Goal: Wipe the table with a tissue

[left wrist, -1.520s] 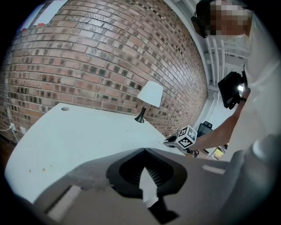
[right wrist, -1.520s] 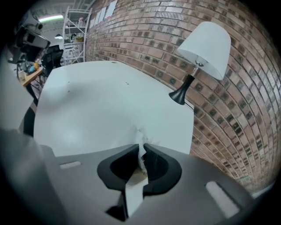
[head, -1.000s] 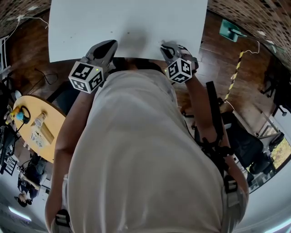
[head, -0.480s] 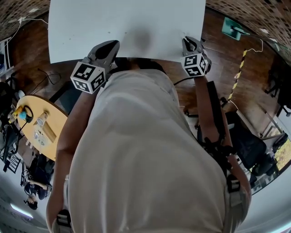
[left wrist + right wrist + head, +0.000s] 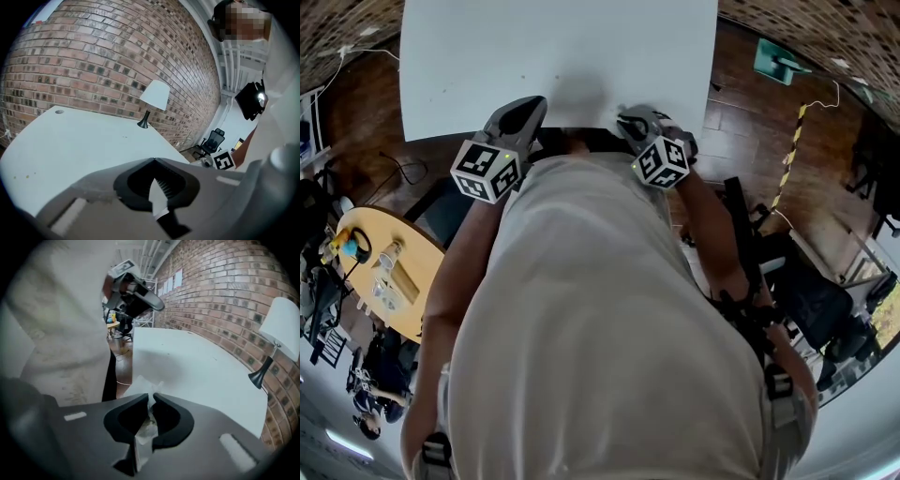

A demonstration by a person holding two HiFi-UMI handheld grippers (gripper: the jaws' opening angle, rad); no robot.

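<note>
The white table (image 5: 562, 47) fills the top of the head view. My right gripper (image 5: 630, 119) hangs over its near edge, right of the middle. In the right gripper view that gripper (image 5: 152, 398) is shut on a crumpled white tissue (image 5: 142, 384), which pokes out past the tips above the table's (image 5: 187, 362) near edge. My left gripper (image 5: 530, 105) rests at the near edge further left. Its tips (image 5: 153, 160) meet and it carries nothing that I can make out. It points across the table (image 5: 70, 140).
A white-shaded lamp (image 5: 154, 96) stands at the table's far side by the brick wall (image 5: 93, 61). A round yellow table (image 5: 384, 272) with small items sits at the left, on the wooden floor. An office chair (image 5: 213, 138) stands beyond the table's end.
The right gripper swung out to the table's right corner and has come back left along the near edge with the tissue. The left gripper has stayed put.
</note>
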